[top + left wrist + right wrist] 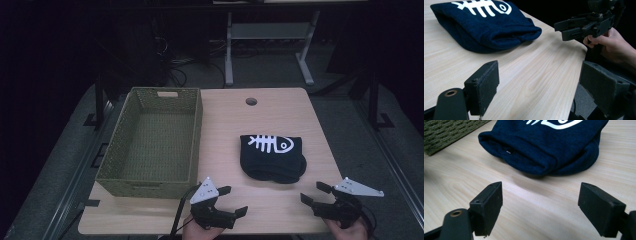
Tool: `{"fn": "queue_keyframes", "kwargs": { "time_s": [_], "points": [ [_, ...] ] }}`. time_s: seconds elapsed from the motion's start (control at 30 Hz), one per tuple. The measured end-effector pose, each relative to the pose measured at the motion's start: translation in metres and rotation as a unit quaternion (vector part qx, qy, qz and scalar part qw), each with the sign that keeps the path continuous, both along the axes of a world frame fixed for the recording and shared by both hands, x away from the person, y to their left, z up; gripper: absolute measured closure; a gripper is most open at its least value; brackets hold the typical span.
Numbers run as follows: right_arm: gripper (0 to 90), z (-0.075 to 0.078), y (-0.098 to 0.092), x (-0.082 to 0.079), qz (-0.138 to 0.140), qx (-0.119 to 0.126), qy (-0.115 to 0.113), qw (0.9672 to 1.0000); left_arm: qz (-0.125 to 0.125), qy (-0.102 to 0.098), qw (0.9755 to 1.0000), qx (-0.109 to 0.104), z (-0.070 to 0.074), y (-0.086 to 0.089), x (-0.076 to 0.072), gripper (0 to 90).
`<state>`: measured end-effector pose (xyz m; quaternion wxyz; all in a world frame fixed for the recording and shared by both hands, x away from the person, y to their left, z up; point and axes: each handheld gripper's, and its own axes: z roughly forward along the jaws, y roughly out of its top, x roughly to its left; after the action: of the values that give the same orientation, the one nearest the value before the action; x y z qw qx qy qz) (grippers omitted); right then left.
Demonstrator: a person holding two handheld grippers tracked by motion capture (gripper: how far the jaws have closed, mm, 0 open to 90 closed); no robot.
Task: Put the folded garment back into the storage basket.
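Well, pale wood table (280, 210) w/ dim room behind.

— Where are the hands, measured from the near edge of the pale wooden table (260, 222)?

— Both sit just at it. The left black two-jaw gripper (234, 200) hangs over it, jaws wide apart, held by the left hand (199, 232).

— And the other?

— The right black two-jaw gripper (315, 193) hangs above that edge too, jaws spread; the right hand (346, 229), seemingly, grips its handle.
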<state>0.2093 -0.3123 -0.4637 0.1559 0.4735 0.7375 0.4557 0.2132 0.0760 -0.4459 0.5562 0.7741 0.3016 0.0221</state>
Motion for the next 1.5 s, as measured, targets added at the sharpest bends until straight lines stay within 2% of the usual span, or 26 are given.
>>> {"fn": "queue_keyframes", "kwargs": {
  "time_s": [0.07,0.1,0.2,0.33,0.43,0.57,0.6,0.77,0.97,1.0,1.1,1.13,1.2,1.27,1.37,1.5],
  "points": [
    [19.2,0.001,0.001,0.003,0.002,0.001,-0.001,1.0,0.004,-0.003,1.0,0.005,0.001,-0.001,0.001,15.7],
    [19.2,0.001,0.001,0.004,0.004,-0.002,-0.003,1.0,0.015,-0.003,0.9998,0.014,0.0,-0.002,0.002,15.6],
    [19.0,0.001,0.0,0.006,0.007,-0.003,-0.001,1.0,0.02,0.004,0.9997,0.016,-0.003,-0.002,0.003,15.7],
    [18.6,0.002,0.0,0.007,0.008,0.002,0.001,1.0,0.025,0.018,0.9995,0.008,-0.003,-0.003,0.007,15.7],
    [18.6,0.006,0.001,0.012,0.011,-0.001,0.0,0.9999,0.024,0.024,0.9993,0.014,0.0,-0.005,0.015,15.7],
    [18.6,0.012,0.001,0.022,0.017,0.004,-0.006,0.9998,0.033,0.029,0.999,0.005,0.004,-0.011,0.026,15.6],
    [18.6,0.015,-0.001,0.028,0.019,0.003,-0.007,0.9998,0.035,0.025,0.999,0.005,0.006,-0.013,0.029,15.7],
    [18.5,0.019,-0.003,0.035,0.018,0.0,-0.007,0.9998,0.039,0.012,0.9991,0.01,0.011,-0.024,0.038,15.6],
    [18.2,0.028,-0.008,0.046,0.019,-0.006,-0.011,0.9997,0.042,0.014,0.999,0.01,0.016,-0.036,0.054,15.7],
    [18.0,0.033,-0.007,0.05,0.018,-0.014,-0.014,0.9996,0.045,0.016,0.9988,0.008,0.017,-0.037,0.058,15.7],
    [18.2,0.036,-0.007,0.054,0.024,-0.011,-0.017,0.9995,0.054,0.019,0.9983,0.005,0.018,-0.04,0.067,15.7],
    [18.1,0.039,-0.006,0.06,0.029,-0.014,-0.011,0.9994,0.061,0.021,0.9979,0.004,0.019,-0.042,0.07,15.7],
    [18.1,0.04,-0.006,0.062,0.029,-0.014,-0.01,0.9994,0.066,0.021,0.9975,0.009,0.02,-0.045,0.077,15.7],
    [18.2,0.042,-0.005,0.066,0.031,-0.016,-0.011,0.9993,0.071,0.029,0.997,0.007,0.021,-0.047,0.082,15.7],
    [18.2,0.047,-0.004,0.072,0.038,-0.021,-0.01,0.999,0.077,0.023,0.9967,0.012,0.024,-0.051,0.09,15.7],
    [18.3,0.053,-0.001,0.081,0.037,-0.027,-0.009,0.9989,0.086,0.028,0.9959,0.012,0.026,-0.056,0.101,15.7]
  ]
}}
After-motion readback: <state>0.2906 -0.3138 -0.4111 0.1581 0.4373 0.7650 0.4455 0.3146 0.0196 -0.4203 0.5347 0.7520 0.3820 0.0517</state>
